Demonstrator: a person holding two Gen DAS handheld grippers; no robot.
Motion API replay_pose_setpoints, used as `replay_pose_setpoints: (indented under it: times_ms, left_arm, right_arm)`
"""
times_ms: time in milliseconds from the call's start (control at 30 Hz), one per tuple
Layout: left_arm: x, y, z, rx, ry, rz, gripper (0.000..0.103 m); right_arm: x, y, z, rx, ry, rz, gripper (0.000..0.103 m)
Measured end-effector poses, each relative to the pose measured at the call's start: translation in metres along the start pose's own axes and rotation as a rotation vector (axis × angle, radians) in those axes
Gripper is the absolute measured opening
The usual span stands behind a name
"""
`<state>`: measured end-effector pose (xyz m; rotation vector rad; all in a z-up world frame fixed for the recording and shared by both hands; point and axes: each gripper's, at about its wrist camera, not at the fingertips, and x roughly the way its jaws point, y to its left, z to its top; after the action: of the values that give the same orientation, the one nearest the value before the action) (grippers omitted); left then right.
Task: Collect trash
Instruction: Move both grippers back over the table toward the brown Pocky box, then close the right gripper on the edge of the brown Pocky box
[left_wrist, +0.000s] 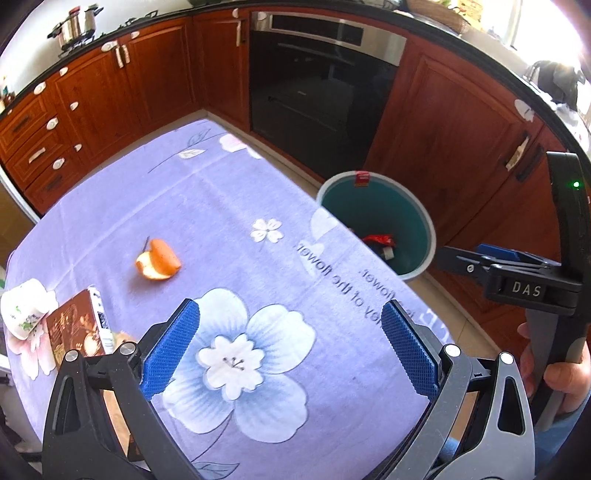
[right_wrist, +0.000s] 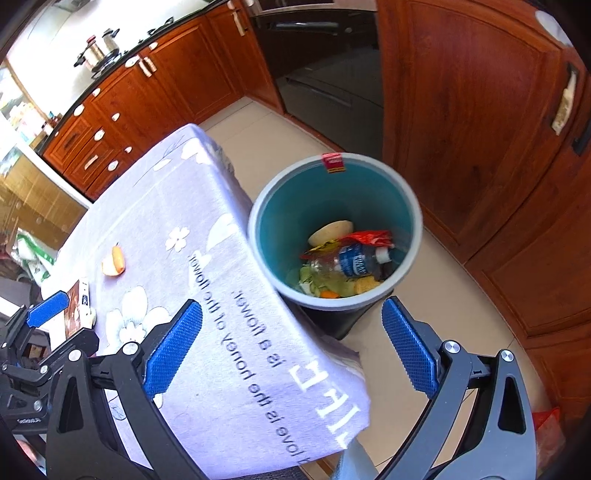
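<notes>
Left wrist view
- Left gripper (left_wrist: 290, 347): jaws wide apart, nothing between them; hovers above the near part of the table, over a large printed flower.
- Orange peel (left_wrist: 159, 261): only loose scrap seen on the tablecloth (left_wrist: 207, 206); lies ahead of the jaws and to their left, well apart from them.
- Peel axis: curled piece, longer side running roughly left to right across the view, cut face toward the camera.
- Nearer arm: left, by judgement; the right gripper (left_wrist: 491, 258) hangs off the table's right edge, near the bin (left_wrist: 424, 221).
- Other items: upturned cup (left_wrist: 24, 312) and a brown box (left_wrist: 79, 325) at the left edge; whether either is trash cannot be told.
- Writing: "DAS" on the right tool body; cloth text upside down, "...ney of the flower" readable.

Right wrist view
- Right gripper (right_wrist: 291, 347): jaws wide apart, empty, above the table corner.
- Bin (right_wrist: 258, 214): on the floor just beside the table, ahead of the jaws; holds a plastic bottle (right_wrist: 351, 262), a red wrapper, food scraps.
- Orange peel (right_wrist: 114, 262): far left, well apart.
- Writing: cloth reads "love is the honey of the flower"; the bottle's blue label and the red tag on the bin rim are unreadable.
</notes>
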<state>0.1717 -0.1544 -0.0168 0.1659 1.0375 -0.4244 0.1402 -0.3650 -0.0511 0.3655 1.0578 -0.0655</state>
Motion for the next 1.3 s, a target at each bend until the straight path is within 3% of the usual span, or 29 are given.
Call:
replay_pose_setpoints:
  times_ms: [400, 700, 833, 1100, 1300]
  left_arm:
    - [-0.022, 0.139, -0.072, -0.208, 0.036, 0.150, 0.099]
    - [-0.031, 0.198, -0.105, -0.278, 0.033, 0.226, 0.099]
    - [-0.023, 0.225, -0.108, -0.281, 0.044, 0.296, 0.099]
    - [-0.010, 0.256, -0.122, -0.306, 0.067, 0.251, 0.099]
    - [-0.008, 0.253, -0.129, -0.281, 0.050, 0.193, 0.099]
  right_arm:
    - [0.032, 0.099, -0.017, -0.190, 0.079, 0.070, 0.094]
    - [0.054, 0.150, -0.037, -0.301, 0.142, 0.070, 0.094]
    - [0.062, 0.166, -0.039, -0.332, 0.158, 0.071, 0.094]
    - [0.077, 0.200, -0.039, -0.390, 0.183, 0.081, 0.094]
    - [0.072, 0.247, -0.031, -0.461, 0.126, 0.157, 0.094]
